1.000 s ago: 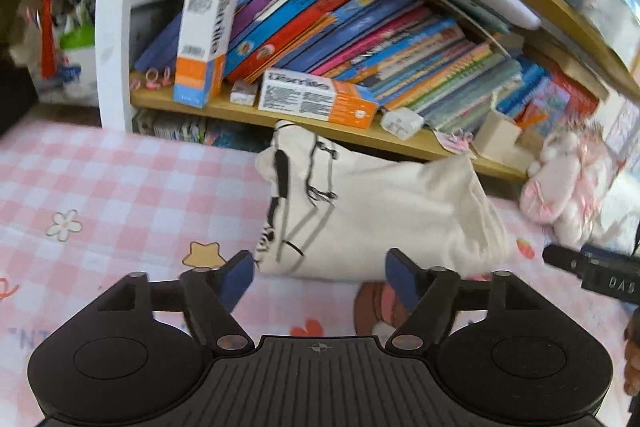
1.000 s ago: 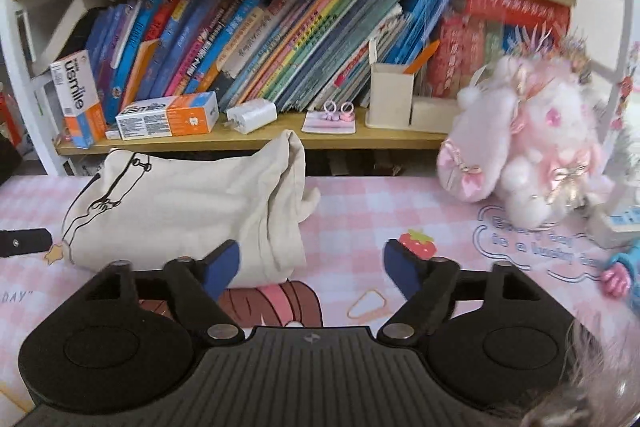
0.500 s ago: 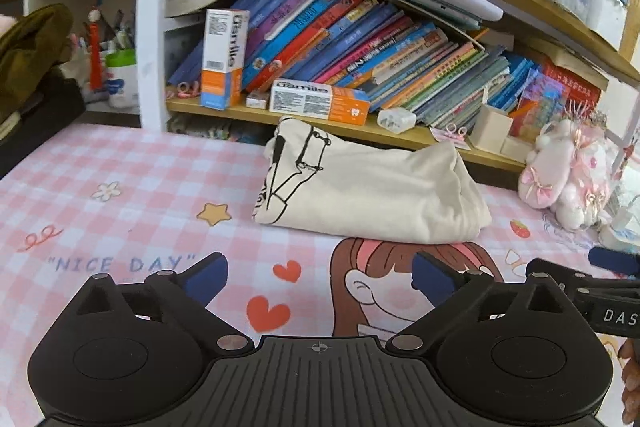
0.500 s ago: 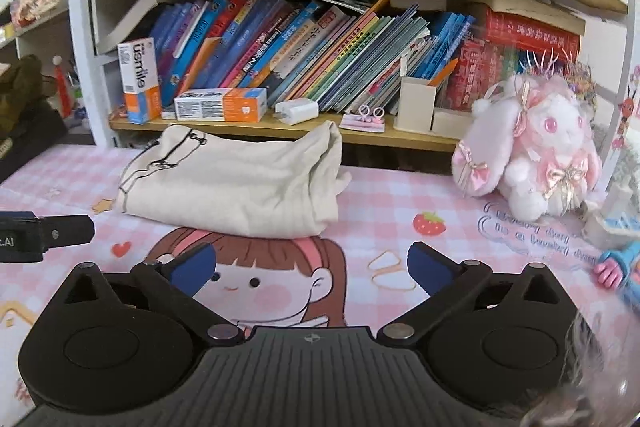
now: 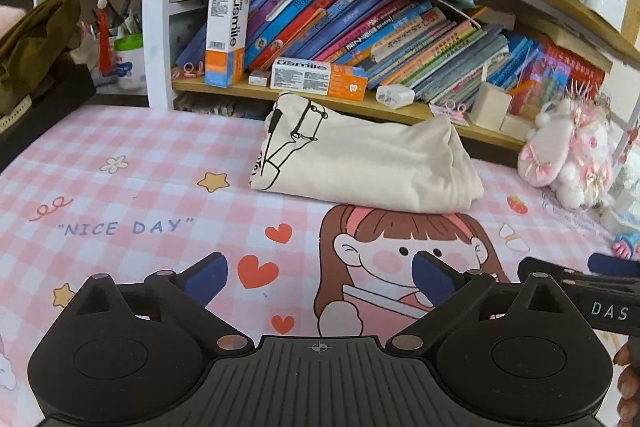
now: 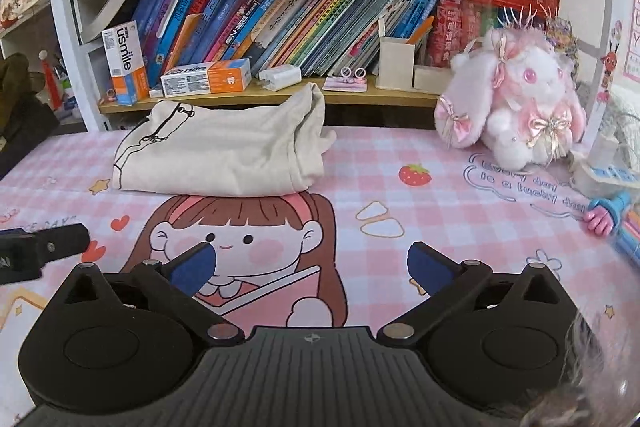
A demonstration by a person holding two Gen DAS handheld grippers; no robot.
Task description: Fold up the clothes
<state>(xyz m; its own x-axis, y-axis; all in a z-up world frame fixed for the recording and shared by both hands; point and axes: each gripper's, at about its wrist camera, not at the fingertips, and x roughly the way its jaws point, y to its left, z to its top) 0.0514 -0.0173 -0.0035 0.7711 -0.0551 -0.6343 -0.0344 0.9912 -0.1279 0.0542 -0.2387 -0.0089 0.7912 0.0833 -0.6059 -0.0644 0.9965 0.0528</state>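
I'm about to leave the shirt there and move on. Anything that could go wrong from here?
1. The folded cream cotton garment with black line print lies against the wooden shelf edge; its right end is bunched and loose, so the fold may slump open.
2. Both grippers, left and right, are open and empty, so nothing steadies it.
3. The pink-and-white plush rabbit sits close by; a wide sweep might topple it.

Person's hand — cut off at frame edge.
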